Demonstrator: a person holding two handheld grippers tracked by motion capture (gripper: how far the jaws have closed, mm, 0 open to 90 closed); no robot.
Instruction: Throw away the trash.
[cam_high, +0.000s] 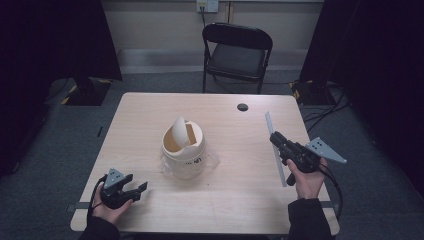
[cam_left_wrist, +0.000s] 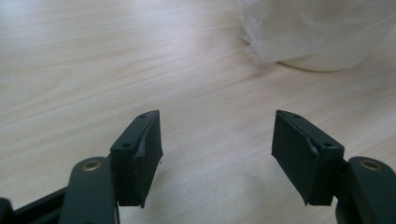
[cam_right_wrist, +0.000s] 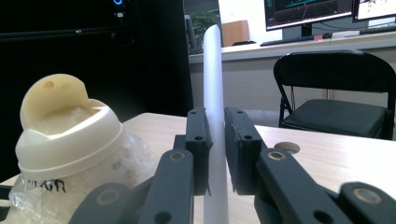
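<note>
Left gripper (cam_high: 131, 191): rests low near the front left of the light wooden table (cam_high: 150, 115), fingers (cam_left_wrist: 140, 156) spread apart with nothing but bare table between them. Just ahead and to the right of those fingers stands the cream plastic swing-lid bin (cam_high: 183, 145), its tilted flap open, a clear plastic liner bag (cam_left_wrist: 299, 32) bunched at its foot.

Right gripper (cam_high: 278, 141): fingers (cam_right_wrist: 198, 144) clamped on a long, thin white translucent plastic tube (cam_high: 275, 148). The grip sits about midway along the tube; one end runs far beyond the fingertips, the other trails back toward the hand.

Risks, as judged:
- The tube is long and held on a narrow patch of the fingers; it may pivot or slide in the grip if swung quickly.
- The projecting end could strike the bin's flap or rim and tip the light bin, the left gripper not steadying it.
- A skewed approach could miss the opening.

View differences: the high view gives the tube's full length and the spacing of both grippers from the bin. The left gripper view shows the liner bag's crumpled edge close up. The right gripper view shows the tube seated between the fingers, and black lettering on the bin's side.
</note>
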